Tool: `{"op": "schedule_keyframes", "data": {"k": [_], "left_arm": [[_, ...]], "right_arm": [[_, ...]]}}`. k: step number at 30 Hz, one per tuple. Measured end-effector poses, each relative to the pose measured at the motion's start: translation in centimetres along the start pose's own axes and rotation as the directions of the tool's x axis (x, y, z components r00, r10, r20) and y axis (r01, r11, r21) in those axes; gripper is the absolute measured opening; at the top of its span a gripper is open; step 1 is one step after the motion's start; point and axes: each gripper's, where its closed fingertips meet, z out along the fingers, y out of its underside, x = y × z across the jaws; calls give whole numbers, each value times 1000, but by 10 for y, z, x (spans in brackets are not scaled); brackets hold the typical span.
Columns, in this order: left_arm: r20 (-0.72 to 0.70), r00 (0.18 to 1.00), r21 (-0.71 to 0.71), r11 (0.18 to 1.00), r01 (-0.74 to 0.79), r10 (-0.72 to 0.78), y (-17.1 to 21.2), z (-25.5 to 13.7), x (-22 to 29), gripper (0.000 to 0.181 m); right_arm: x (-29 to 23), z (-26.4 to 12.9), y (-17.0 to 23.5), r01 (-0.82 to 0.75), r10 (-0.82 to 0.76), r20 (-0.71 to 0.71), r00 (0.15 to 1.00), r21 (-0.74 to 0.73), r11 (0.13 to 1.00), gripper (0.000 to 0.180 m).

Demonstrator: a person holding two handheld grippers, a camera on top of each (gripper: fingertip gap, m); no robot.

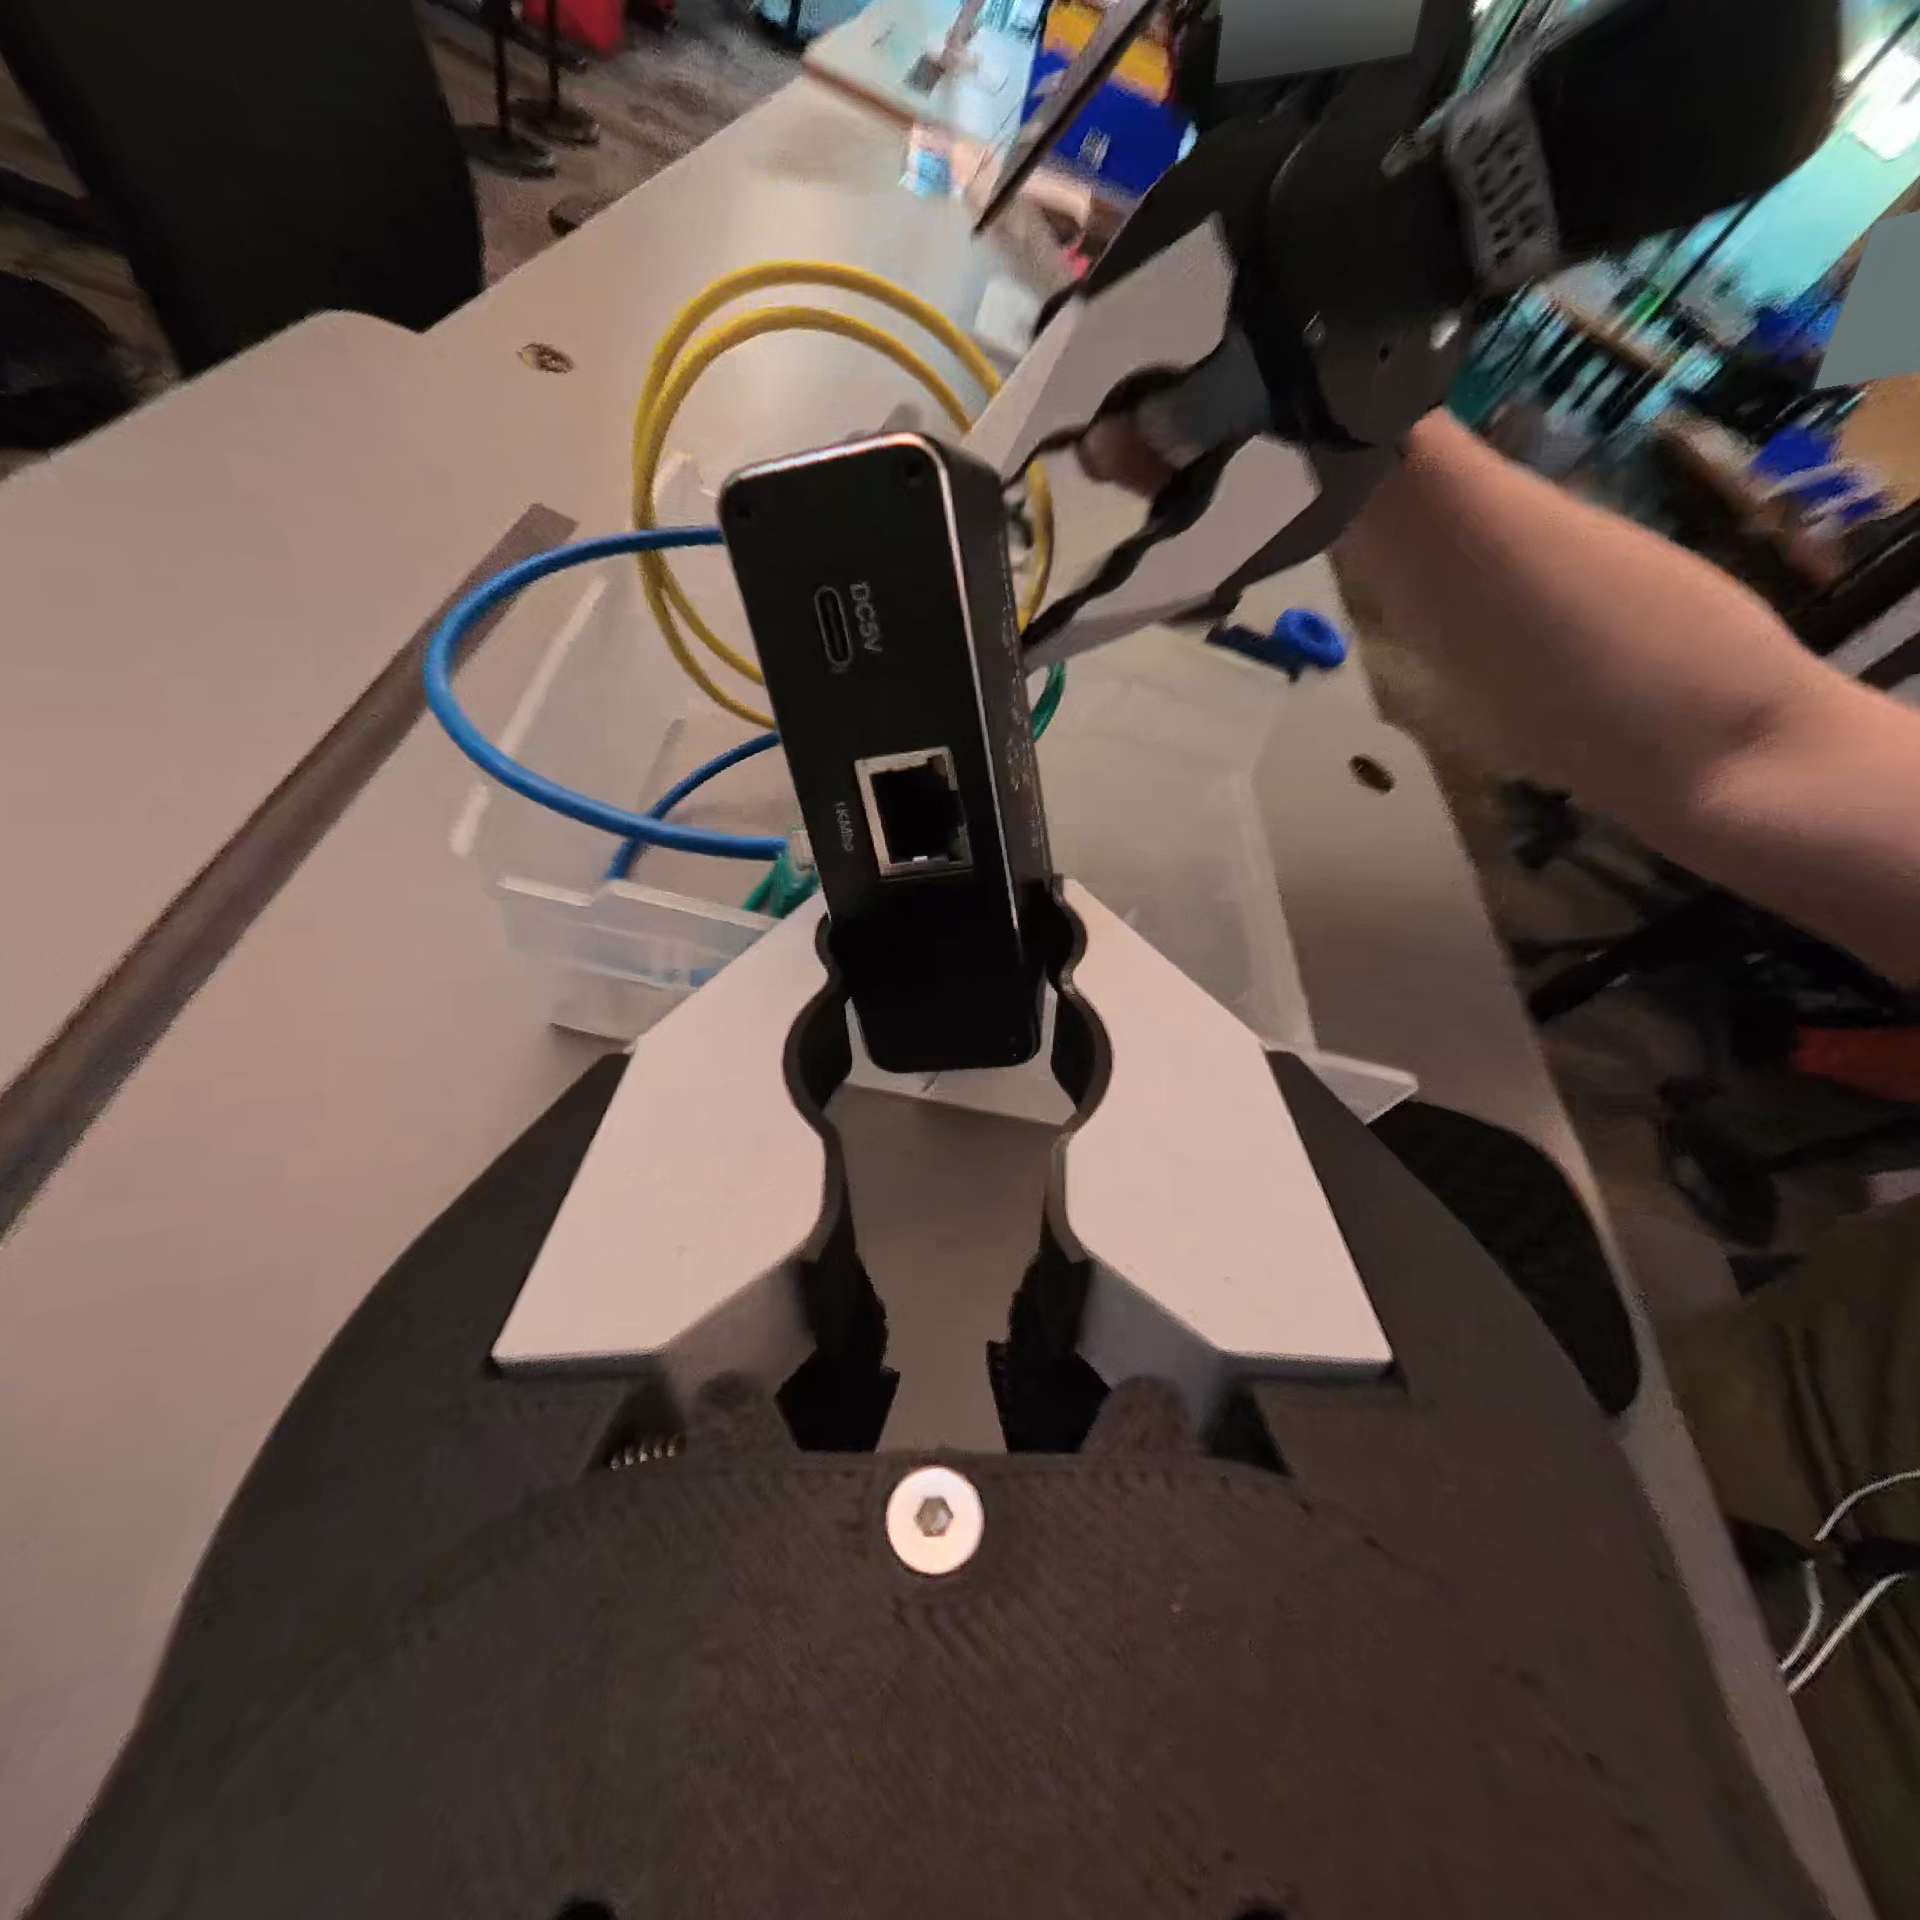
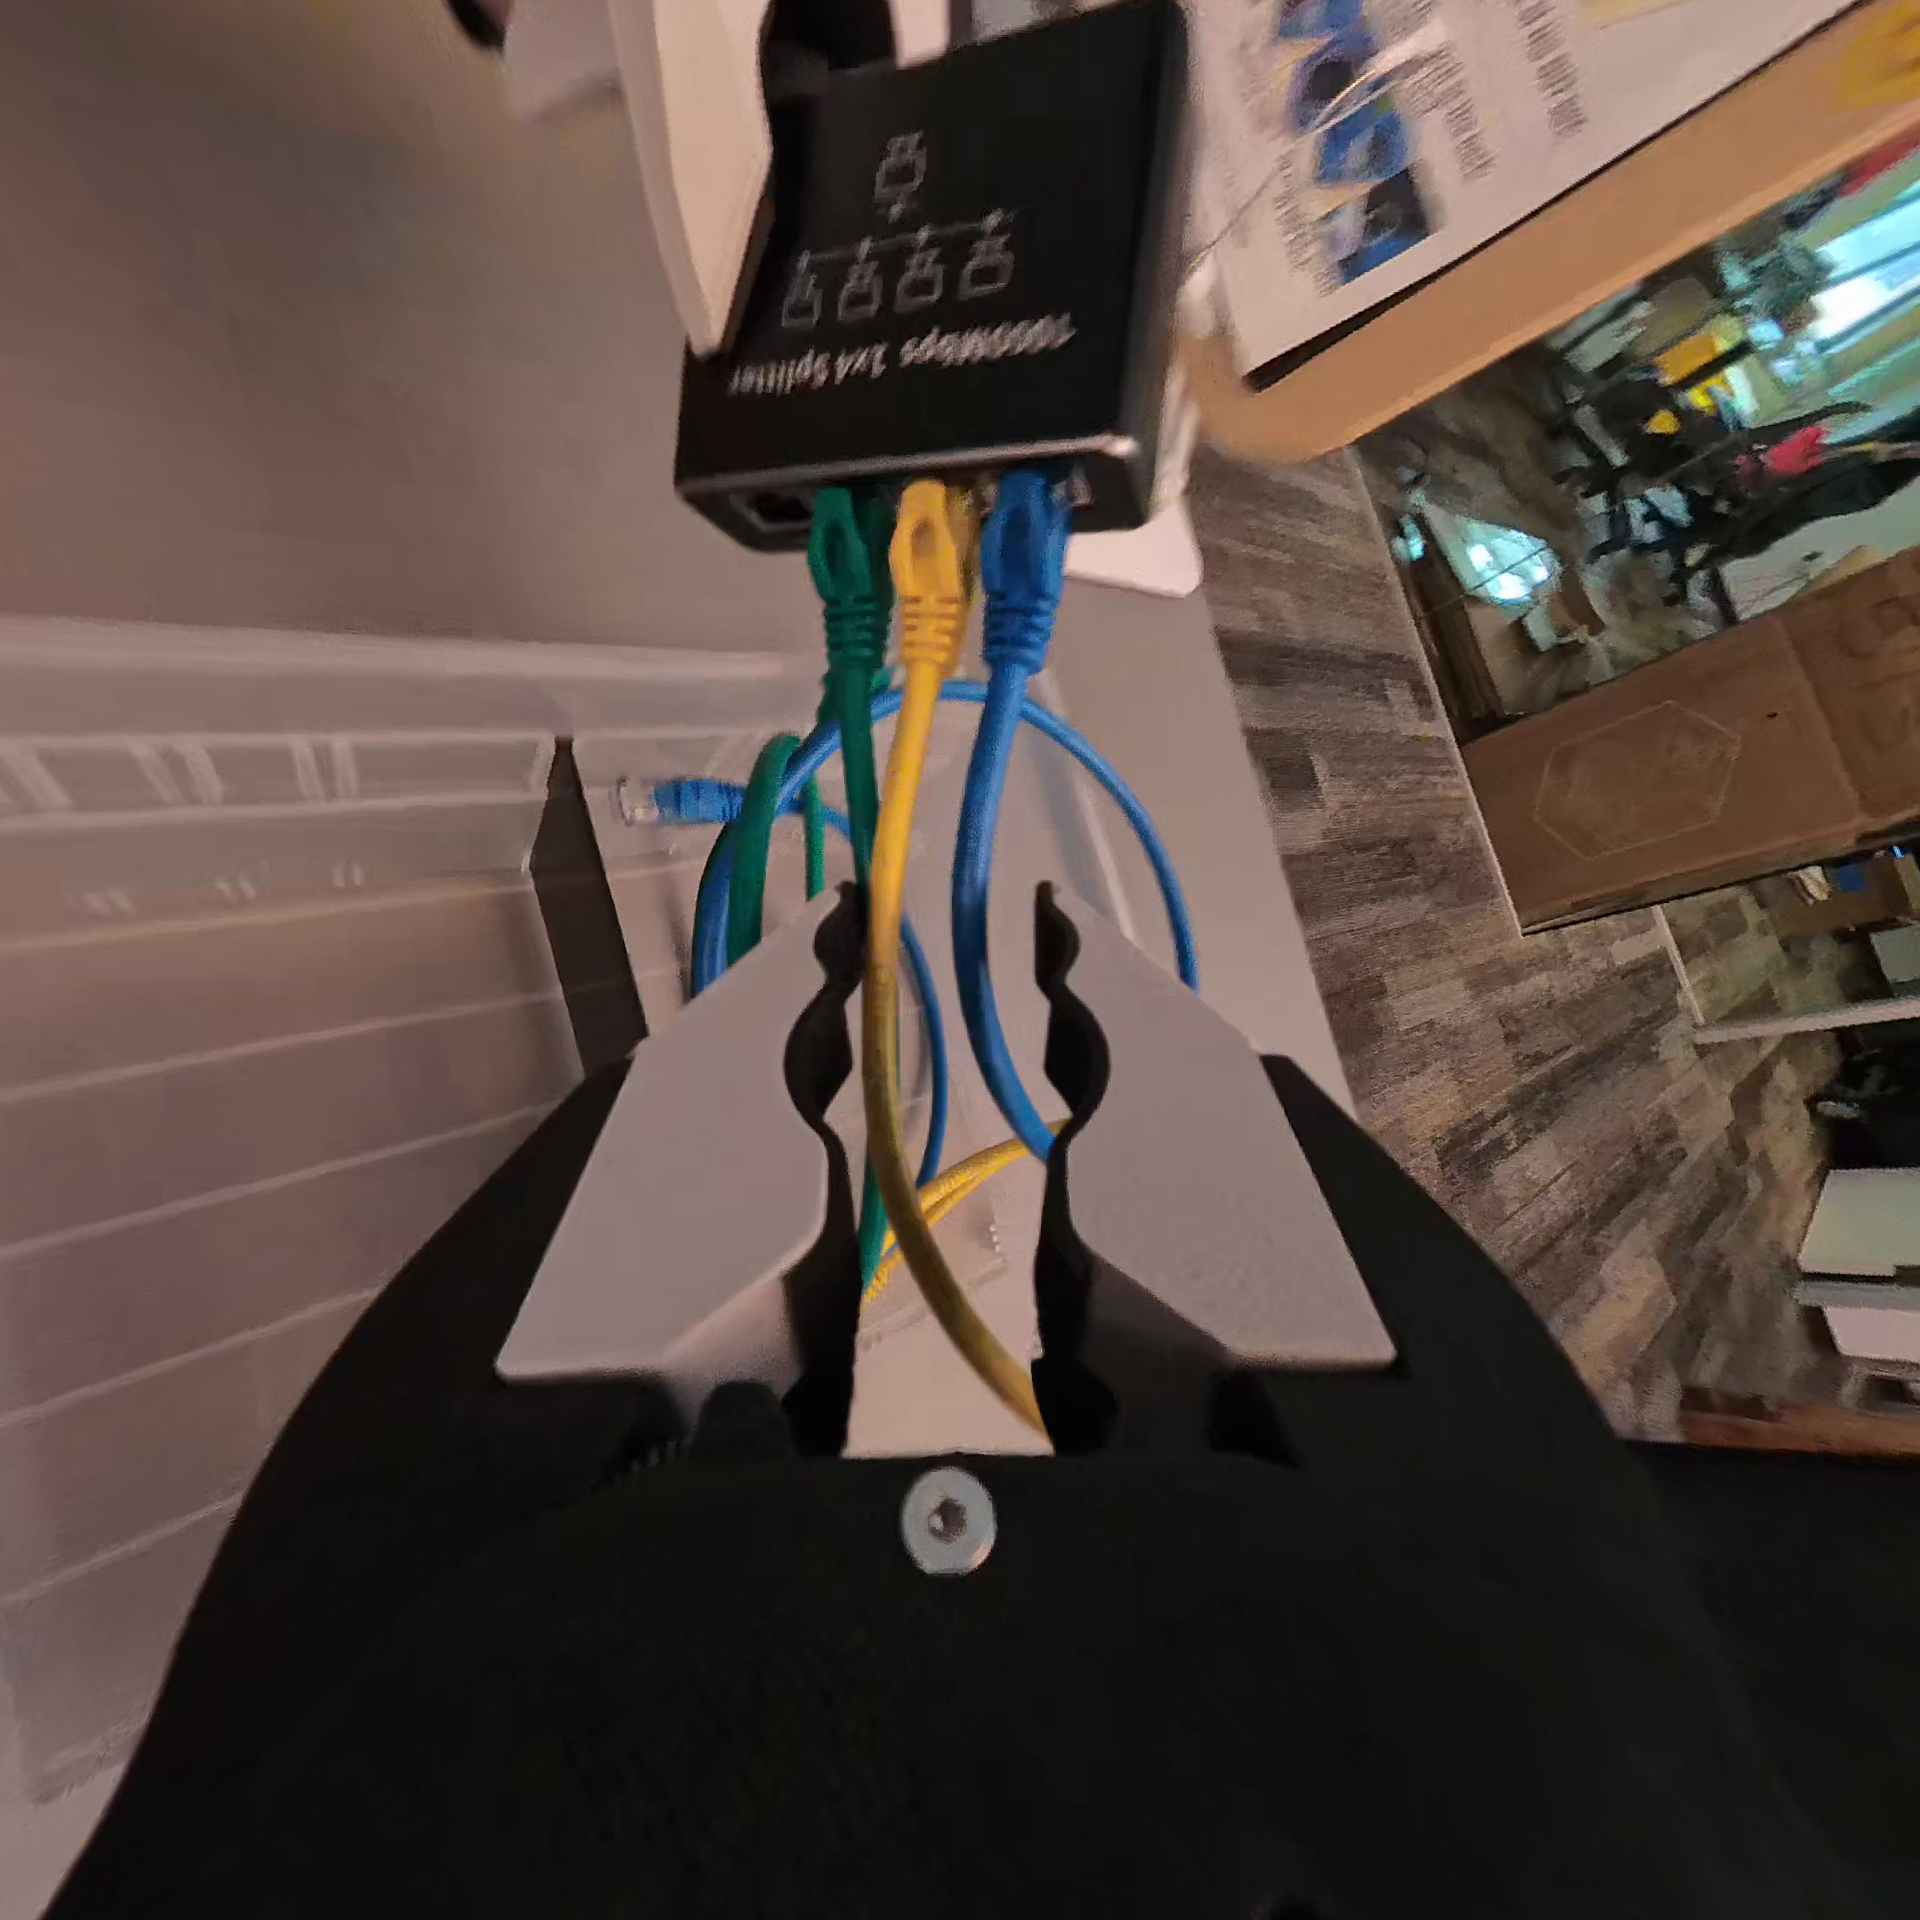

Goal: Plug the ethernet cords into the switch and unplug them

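Note:
My left gripper (image 1: 945, 935) is shut on the lower end of the black switch (image 1: 883, 675) and holds it upright above the table. The switch's end face, with one empty port, faces the left wrist camera. In the right wrist view the switch (image 2: 935, 260) has a green cord (image 2: 847, 582), a yellow cord (image 2: 930, 582) and a blue cord (image 2: 1018, 571) plugged in side by side, with one empty port to their left. My right gripper (image 2: 945, 904) is open just below the plugs. The yellow cord runs loosely between its fingers. It also shows in the left wrist view (image 1: 1018, 556), behind the switch.
A clear plastic bin (image 1: 623, 935) sits on the pale table (image 1: 260, 727) under the cord loops. A loose blue plug (image 2: 686, 800) hangs over the bin. A person's forearm (image 1: 1610, 707) reaches in from the right. A cardboard box (image 2: 1662, 748) stands on the floor beyond the table edge. Some 10 cm of space lies between my two pairs of fingers.

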Motion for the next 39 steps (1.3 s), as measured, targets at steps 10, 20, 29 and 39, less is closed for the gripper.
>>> {"op": "schedule_keyframes", "data": {"k": [10,20,29,39], "left_arm": [[81,985,-412,905,-109,156,-24,-7,11,33],[9,994,-688,722,-73,109,-1,47,-23,34],[-136,955,-670,686,-285,265,5,57,-27,32],[55,924,-323,882,-343,379,-52,32,-10,46]], "right_arm": [[66,-145,20,-412,597,-223,771,539,734,32],[53,-76,71,-788,830,-1,558,312,531,44],[25,-27,-28,-535,546,41,837,268,801,66],[16,5,3,-551,556,-35,830,99,829,34]]}}
